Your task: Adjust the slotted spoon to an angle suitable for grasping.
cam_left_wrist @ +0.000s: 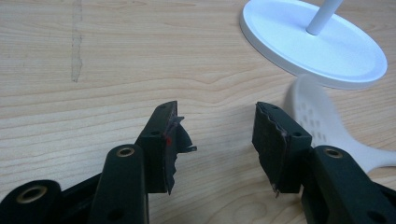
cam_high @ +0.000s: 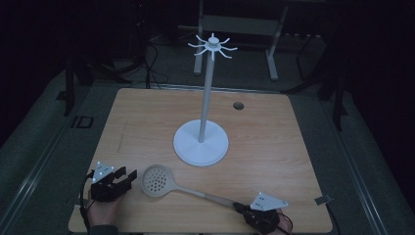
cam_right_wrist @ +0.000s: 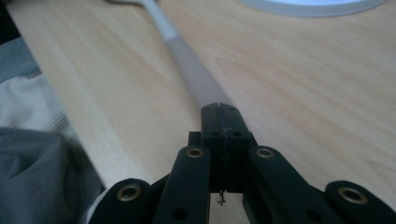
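Near the front edge of the surface [cam_high: 274,127], a white slotted skimmer [cam_high: 157,180] lies flat, its perforated round head toward the front left corner and its long handle running off toward the front right corner. The right tongs [cam_high: 241,207] sit at the handle's far end; in the right gripper view the jaws look pressed together at the tip of that handle [cam_right_wrist: 194,77], and they appear to pinch its very end, though the contact itself is hidden behind the jaws. The left tongs [cam_high: 125,174] rest just beside the skimmer's head, spread wide with nothing between them; in the left gripper view the head [cam_left_wrist: 310,116] shows just past the right-hand jaw.

Behind the skimmer, toward the middle of the surface, stands a white utensil stand [cam_high: 201,142] with a round base, a tall pole and a crown of hooks [cam_high: 213,47] on top.

The skimmer looks like light, stiff plastic or nylon, smooth and probably slippery. Held at the extreme end, the head's weight would likely make it droop or twist in the jaws. A firmer hold would be farther up the thicker part of the handle, with the left tongs steadying the neck just behind the head.
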`<state>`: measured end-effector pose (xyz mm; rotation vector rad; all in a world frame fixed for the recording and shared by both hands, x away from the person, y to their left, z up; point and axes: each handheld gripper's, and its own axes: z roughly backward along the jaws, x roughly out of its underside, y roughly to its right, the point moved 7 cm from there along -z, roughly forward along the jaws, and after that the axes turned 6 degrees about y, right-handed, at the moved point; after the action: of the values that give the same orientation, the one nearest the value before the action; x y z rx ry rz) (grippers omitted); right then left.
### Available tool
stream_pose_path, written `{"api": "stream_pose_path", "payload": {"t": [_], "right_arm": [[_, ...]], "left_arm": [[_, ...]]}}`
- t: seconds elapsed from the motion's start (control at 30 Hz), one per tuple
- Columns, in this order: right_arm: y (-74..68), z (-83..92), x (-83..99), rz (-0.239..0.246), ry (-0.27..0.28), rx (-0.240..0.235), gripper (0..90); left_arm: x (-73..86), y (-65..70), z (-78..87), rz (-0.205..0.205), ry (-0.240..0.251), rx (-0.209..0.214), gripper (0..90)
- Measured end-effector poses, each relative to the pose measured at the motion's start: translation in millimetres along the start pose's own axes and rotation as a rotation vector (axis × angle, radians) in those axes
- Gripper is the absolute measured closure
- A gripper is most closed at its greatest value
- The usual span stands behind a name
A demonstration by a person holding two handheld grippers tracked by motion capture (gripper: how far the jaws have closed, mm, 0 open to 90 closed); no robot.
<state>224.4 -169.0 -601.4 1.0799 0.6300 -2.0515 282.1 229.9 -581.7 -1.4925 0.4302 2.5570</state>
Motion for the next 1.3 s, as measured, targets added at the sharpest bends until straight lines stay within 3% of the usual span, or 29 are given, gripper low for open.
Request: {"api": "stream_pose_path", "payload": {"t": [0.17, 0.5, 0.7, 1.0, 1.3], "right_arm": [[-3.2, -3.4, 5.0, 0.011, -0.036, -0.010, 90.0], [3.0, -9.7, 11.6, 0.005, -0.099, 0.032, 90.0], [18.9, -14.8, 3.4, 0.004, -0.080, 0.097, 90.0], [44.8, -30.5, -7.7, -0.002, -0.078, 0.164, 90.0], [63.3, -45.1, -16.2, -0.028, -0.055, 0.195, 90.0]], "left_arm": [[-0.3, 0.2, 0.6, 0.002, 0.001, 0.000, 51.1], [-2.7, 0.5, 1.7, 0.016, 0.013, 0.004, 51.1], [-6.1, 4.2, 2.3, 0.016, 0.012, 0.022, 51.0], [-12.2, 13.4, 0.7, -0.022, -0.006, 0.057, 50.7], [-22.9, 26.8, -5.9, -0.078, -0.037, 0.094, 50.2]]}}
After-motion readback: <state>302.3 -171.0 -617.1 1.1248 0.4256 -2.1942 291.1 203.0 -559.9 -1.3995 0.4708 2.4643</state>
